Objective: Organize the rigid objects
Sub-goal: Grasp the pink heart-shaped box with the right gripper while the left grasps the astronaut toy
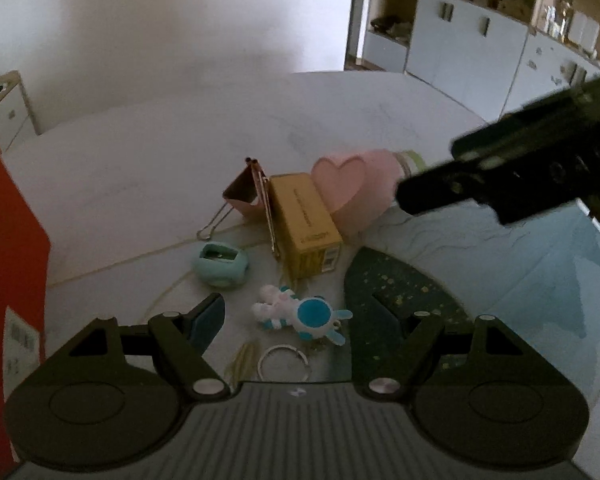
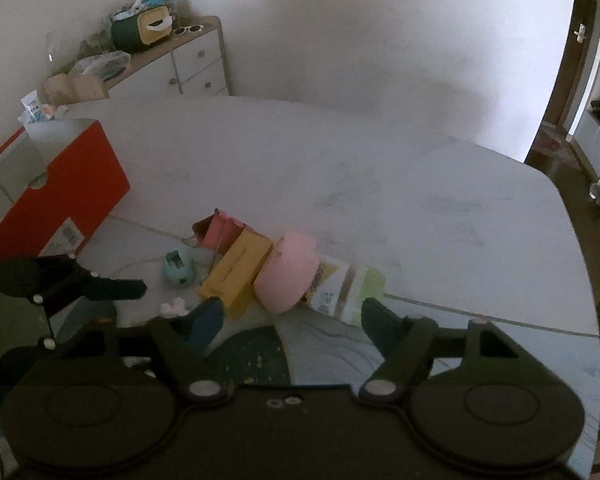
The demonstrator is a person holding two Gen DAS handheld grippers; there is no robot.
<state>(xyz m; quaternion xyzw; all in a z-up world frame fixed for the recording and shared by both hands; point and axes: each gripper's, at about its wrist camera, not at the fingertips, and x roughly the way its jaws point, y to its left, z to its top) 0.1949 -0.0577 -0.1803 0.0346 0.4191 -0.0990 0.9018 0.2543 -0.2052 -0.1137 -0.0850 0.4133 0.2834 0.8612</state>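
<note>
Jaws spread on both: left gripper (image 1: 288, 312) hovering around blue-and-white figurine keychain (image 1: 300, 316); right gripper (image 2: 292, 316) facing pink heart-shaped box (image 2: 290, 276).

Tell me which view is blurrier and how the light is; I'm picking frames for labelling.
Right wrist view: dim, motion-smeared, pink heart box and yellow box soft. Left wrist view: equally dim, sharper on the toy figure; the right claw is smeared. Both bend straight edges.

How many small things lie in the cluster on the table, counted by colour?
Pink: 2, the heart-shaped box and the folded binder clip.
Yellow: 1, the cardboard carton.
Mint green: 1, the round sharpener.
Blue and white: 1, the astronaut figure.
Silver: 1, the key ring.
Total: 6.
</note>
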